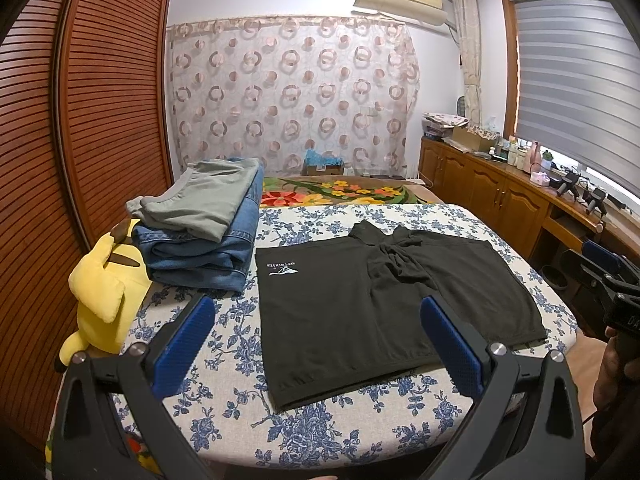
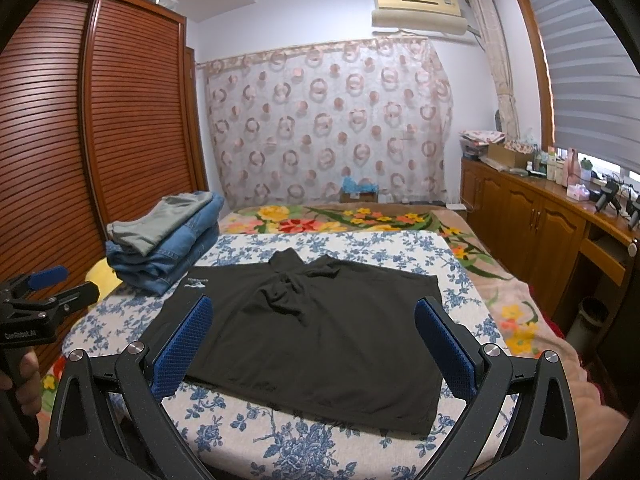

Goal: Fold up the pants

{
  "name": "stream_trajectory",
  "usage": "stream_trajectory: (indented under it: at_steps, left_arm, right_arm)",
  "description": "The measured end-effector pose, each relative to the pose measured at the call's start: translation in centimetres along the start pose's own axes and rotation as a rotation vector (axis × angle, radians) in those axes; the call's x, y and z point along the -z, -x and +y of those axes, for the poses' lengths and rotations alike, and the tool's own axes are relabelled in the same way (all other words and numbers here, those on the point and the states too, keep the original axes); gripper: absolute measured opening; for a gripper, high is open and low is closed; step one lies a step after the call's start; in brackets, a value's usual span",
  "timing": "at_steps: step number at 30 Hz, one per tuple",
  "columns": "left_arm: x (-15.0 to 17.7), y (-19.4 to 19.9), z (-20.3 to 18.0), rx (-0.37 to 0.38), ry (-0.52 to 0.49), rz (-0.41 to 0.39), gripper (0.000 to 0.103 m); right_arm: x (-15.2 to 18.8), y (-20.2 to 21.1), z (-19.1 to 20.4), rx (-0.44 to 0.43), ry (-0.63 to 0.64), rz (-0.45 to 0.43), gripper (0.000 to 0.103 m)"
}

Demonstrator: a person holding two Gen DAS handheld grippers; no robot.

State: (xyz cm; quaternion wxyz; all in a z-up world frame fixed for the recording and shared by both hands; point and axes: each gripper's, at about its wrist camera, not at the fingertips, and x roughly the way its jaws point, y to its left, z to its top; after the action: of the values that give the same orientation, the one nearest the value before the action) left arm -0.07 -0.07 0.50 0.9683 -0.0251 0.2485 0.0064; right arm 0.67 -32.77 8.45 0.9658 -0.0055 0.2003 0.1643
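Black fabric pants (image 1: 352, 316) w/ white logo lie flat on blue-floral bedsheet (image 1: 224, 400). Left gripper (image 1: 316, 336) & right gripper (image 2: 316, 336) hover near, jaws wide, holding nothing. Folded denim-and-grey clothes stack (image 1: 204, 224) far left.

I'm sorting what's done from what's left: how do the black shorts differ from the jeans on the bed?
The black shorts lie spread in a single flat layer, bunched at the middle; the jeans are folded into a thick block. The shorts have nothing on top; the jeans carry folded grey pants. The shorts are black with a small white logo; the jeans are blue denim. Both rest on the blue floral cloth.
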Motion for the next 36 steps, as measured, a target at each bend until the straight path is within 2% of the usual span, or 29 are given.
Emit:
stream_trajectory:
  at_steps: [36]
  left_arm:
    - [0.03, 0.21, -0.24, 0.001, -0.001, -0.008, 0.103]
  right_arm:
    - [0.2, -0.04, 0.25, 0.0, 0.0, 0.0, 0.103]
